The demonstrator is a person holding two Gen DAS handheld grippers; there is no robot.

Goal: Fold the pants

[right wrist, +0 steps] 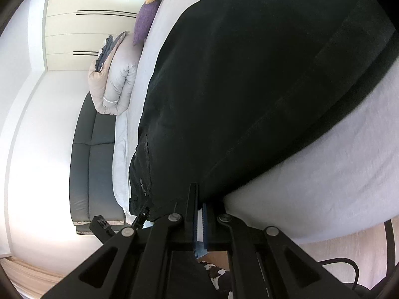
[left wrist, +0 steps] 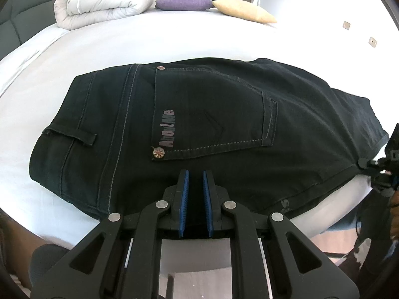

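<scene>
Dark jeans (left wrist: 199, 124) lie folded on the white bed (left wrist: 99, 44), back pocket with an "AboutMe" label facing up. My left gripper (left wrist: 195, 174) is at the near edge of the jeans, its blue pads (left wrist: 185, 189) a small gap apart with dark denim between them. My right gripper (right wrist: 199, 199) is nearly shut and pinches the jeans' edge (right wrist: 224, 99) at the bed's side. It also shows at the right edge of the left wrist view (left wrist: 369, 164), holding the fold corner.
A rolled white duvet (left wrist: 99, 2), a purple cushion (left wrist: 184, 2) and a yellow cushion (left wrist: 244, 11) lie at the far side of the bed. A grey headboard (left wrist: 22, 12) stands far left. Wood floor (right wrist: 349, 249) lies beside the bed.
</scene>
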